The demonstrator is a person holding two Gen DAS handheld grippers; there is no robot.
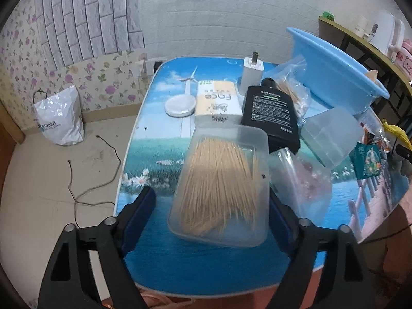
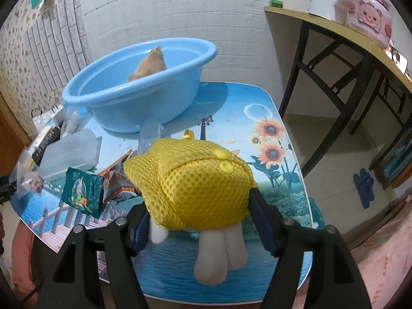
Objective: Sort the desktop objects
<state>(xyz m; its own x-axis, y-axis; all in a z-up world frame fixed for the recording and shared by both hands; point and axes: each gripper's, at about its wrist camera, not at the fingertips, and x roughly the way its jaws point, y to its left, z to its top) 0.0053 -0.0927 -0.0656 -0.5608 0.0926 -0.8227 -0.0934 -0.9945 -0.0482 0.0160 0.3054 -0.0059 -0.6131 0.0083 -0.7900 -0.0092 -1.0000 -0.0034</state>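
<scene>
Small room, white brick wall, low table (image 1: 154, 221) with a printed landscape top, crowded with clutter.

Left side: my left tongs (image 1: 209, 194) are spread wide around a clear plastic box of toothpicks (image 1: 221, 180). The box lies flat on the table between the jaws. There is a clear gap between the box and the left finger (image 1: 140, 206); the right finger sits right at the box edge. No squeeze on it. Behind the box are a tissue pack (image 1: 219, 100), a black bottle (image 1: 270, 108) lying on its side, a white charger (image 1: 252, 74) standing upright, a round white disc (image 1: 179, 106) and an empty clear tub (image 1: 329, 136). A blue basin (image 1: 334, 69) sits at the far right of the table.

Right side: my right tongs (image 2: 198, 200) are moderately open around a yellow mesh plush toy (image 2: 200, 180) near the front edge of the table, its white legs pointing back toward the camera. Both pads are just at the toy's sides. I cannot tell whether they press it or only touch it. Just left of the toy are a green sachet (image 2: 82, 190) and an orange snack packet (image 2: 118, 180), lying on the table. In this view the basin sits behind them with a brown lump (image 2: 149, 64) inside it.
</scene>
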